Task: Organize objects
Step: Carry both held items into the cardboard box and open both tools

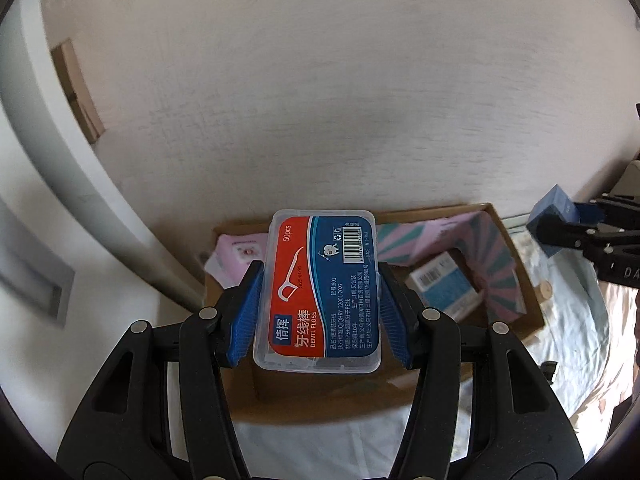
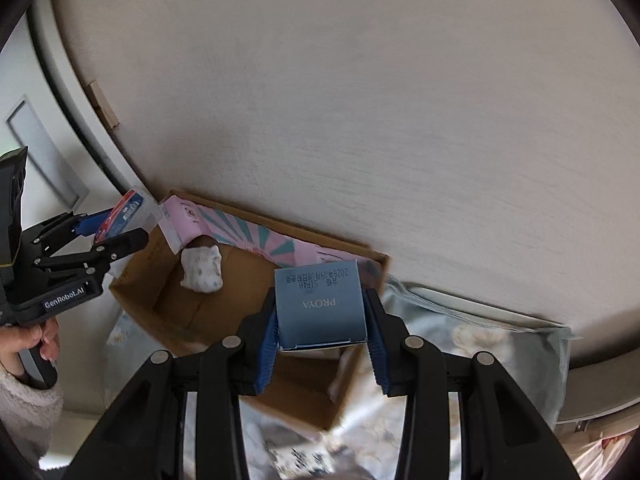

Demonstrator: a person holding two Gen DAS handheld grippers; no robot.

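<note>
My left gripper is shut on a clear dental floss box with a red and blue label, held above an open cardboard box. It also shows in the right wrist view, where the floss box sits at the cardboard box's left end. My right gripper is shut on a blue PROYA carton, held over the cardboard box. The right gripper with the blue carton appears at the right in the left wrist view.
Inside the cardboard box lie a pink and teal striped package, a light blue box and a white wrapped bundle. The box rests on floral bedding against a pale wall. A white door frame curves at left.
</note>
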